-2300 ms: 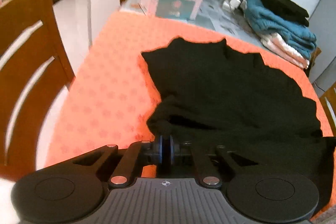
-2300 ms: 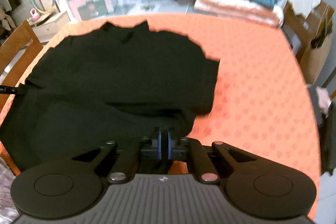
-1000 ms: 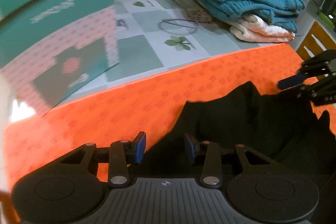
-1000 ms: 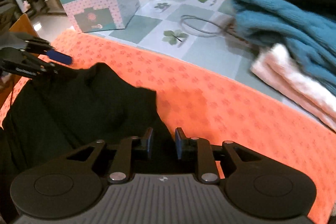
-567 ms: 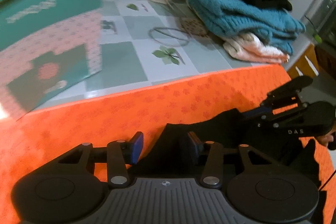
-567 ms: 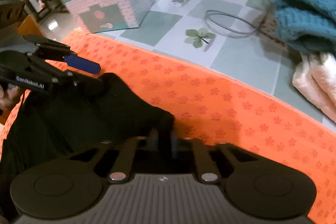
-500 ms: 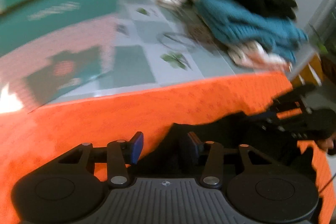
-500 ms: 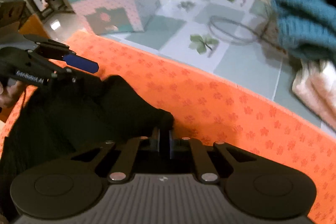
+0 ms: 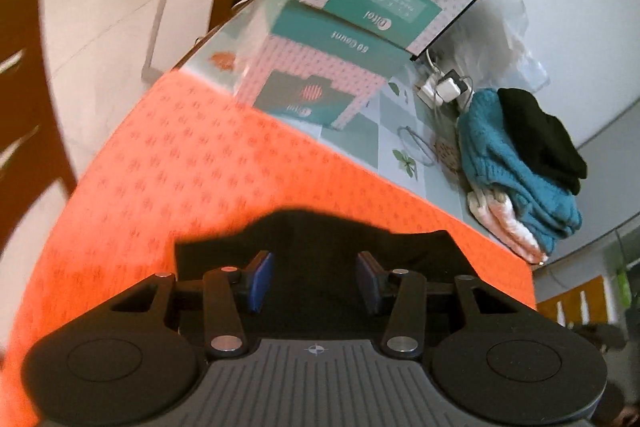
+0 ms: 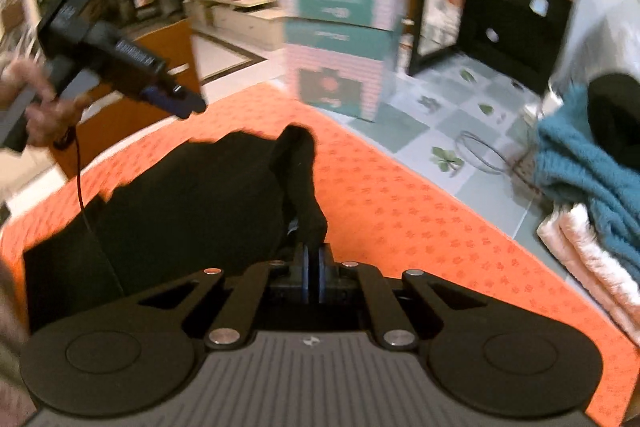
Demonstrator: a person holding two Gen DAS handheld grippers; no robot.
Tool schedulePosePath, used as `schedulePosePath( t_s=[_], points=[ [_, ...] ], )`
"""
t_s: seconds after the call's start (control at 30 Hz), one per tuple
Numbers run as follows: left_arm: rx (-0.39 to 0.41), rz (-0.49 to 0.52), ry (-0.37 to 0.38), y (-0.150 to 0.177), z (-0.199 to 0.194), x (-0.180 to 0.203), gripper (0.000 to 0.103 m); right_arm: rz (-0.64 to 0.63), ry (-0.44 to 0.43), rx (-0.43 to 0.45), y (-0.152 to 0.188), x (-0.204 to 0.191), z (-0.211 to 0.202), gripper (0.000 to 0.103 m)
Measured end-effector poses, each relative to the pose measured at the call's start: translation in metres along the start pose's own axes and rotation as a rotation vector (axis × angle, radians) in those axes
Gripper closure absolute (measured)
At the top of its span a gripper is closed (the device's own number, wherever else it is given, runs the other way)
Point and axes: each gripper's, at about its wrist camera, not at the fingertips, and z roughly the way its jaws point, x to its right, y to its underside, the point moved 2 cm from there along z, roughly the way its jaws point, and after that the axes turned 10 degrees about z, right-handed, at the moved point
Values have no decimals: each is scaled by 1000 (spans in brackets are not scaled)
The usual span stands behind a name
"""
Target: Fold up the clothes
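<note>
A black garment lies on the orange table cover. My left gripper is open above its near part, and its blue pads grip nothing. In the right wrist view, a hand holds the left gripper in the air at the upper left, clear of the cloth. My right gripper is shut on a corner of the black garment. That corner is pulled up into a narrow ridge above the orange cover.
Two stacked teal-and-pink boxes stand at the far edge of the cover. A pile of folded clothes, teal, pink and black, sits far right. Wooden chairs stand at the left, and a cable loop lies on the tiled tabletop.
My right gripper has closed on the garment's corner and lifted it back from the far edge. The left gripper has risen off the cloth, rolled and swung away to the left.
</note>
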Motion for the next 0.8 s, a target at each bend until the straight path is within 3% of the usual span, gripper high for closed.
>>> schedulePosePath(
  t_s=[0.17, 0.27, 0.47, 0.63, 0.7, 0.8],
  points=[
    [-34, -42, 17, 37, -12, -1, 52, -165, 11, -72, 48, -52, -5, 98],
    [-61, -47, 30, 47, -8, 3, 50, -273, 77, -116, 77, -73, 9, 97],
    [-6, -119, 58, 38, -1, 6, 37, -215, 109, -161, 99, -76, 11, 95],
    [-31, -124, -28, 38, 19, 4, 38, 89, 169, -63, 90, -47, -22, 85],
    [-47, -96, -85, 39, 27, 3, 39, 255, 233, -21, 88, -26, -34, 70],
    [-31, -36, -156, 40, 34, 3, 39, 557, 285, 42, 92, 14, -44, 66]
  ],
)
